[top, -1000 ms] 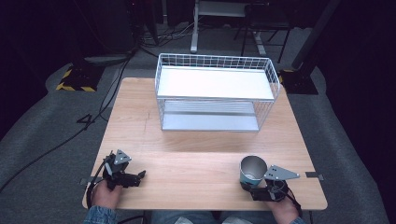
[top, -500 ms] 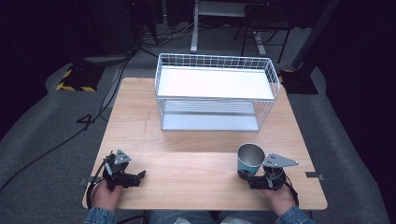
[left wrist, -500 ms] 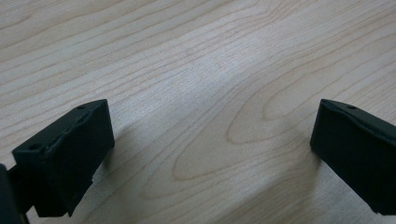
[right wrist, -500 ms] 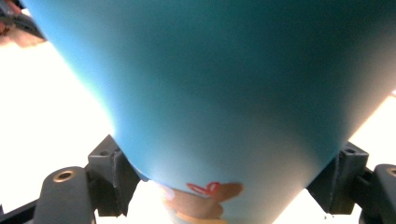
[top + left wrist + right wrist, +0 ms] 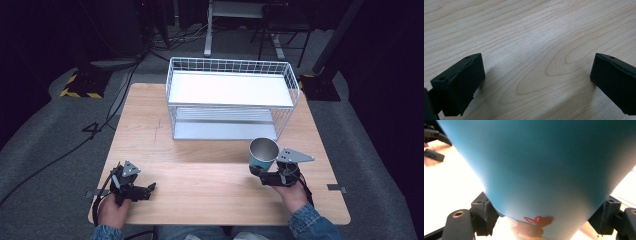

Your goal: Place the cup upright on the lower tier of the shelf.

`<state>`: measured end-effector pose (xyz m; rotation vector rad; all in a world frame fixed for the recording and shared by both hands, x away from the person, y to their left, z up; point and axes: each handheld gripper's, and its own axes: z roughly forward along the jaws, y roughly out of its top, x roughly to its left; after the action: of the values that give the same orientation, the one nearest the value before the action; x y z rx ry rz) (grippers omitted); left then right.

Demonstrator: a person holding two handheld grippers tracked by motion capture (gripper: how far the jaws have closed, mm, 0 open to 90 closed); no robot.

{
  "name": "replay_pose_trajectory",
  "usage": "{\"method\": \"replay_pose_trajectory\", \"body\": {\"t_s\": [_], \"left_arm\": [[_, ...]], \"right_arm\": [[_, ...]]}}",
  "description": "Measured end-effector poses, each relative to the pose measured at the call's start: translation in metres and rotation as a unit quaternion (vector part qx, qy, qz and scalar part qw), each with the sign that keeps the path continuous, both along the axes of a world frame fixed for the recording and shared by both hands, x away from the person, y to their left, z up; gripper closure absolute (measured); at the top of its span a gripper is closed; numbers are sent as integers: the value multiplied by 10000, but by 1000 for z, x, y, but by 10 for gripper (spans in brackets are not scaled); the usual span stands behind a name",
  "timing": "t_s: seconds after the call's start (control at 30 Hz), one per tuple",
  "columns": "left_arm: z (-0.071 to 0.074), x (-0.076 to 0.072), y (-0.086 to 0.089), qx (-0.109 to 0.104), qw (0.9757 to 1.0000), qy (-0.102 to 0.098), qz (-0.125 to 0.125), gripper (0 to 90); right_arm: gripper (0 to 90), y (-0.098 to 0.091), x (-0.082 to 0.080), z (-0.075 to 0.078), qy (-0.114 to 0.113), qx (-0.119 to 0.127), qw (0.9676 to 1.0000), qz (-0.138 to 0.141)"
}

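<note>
A teal cup [image 5: 263,152] with a shiny metal inside hangs a little above the wooden table [image 5: 210,165], right of centre and just in front of the wire basket. My right gripper [image 5: 260,172] is shut on its lower part. In the right gripper view the cup [image 5: 544,170] bulks large in front of the camera, and both black pads [image 5: 482,212] press its sides near a red and brown print. My left gripper [image 5: 150,189] rests near the front left of the table, open, with bare wood [image 5: 529,37] between its jaws.
A white wire basket [image 5: 230,100] with a flat white shelf on top stands at the back centre of the table. Beyond the table are a grey floor, cables and chair legs. The person's hands [image 5: 112,212] come in from the near edge.
My right gripper has lifted the cup and carried it away from the person, toward the basket and slightly left. The left gripper has stayed where it was.
</note>
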<state>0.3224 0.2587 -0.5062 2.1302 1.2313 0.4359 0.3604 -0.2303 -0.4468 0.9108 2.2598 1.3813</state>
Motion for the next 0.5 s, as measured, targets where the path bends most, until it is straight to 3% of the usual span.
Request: {"method": "replay_pose_trajectory", "body": {"t_s": [0.5], "left_arm": [[0, -2, -1, -17, 9999, 6, 102, 1]], "right_arm": [[235, 24, 37, 6, -329, 36, 9994, -75]]}}
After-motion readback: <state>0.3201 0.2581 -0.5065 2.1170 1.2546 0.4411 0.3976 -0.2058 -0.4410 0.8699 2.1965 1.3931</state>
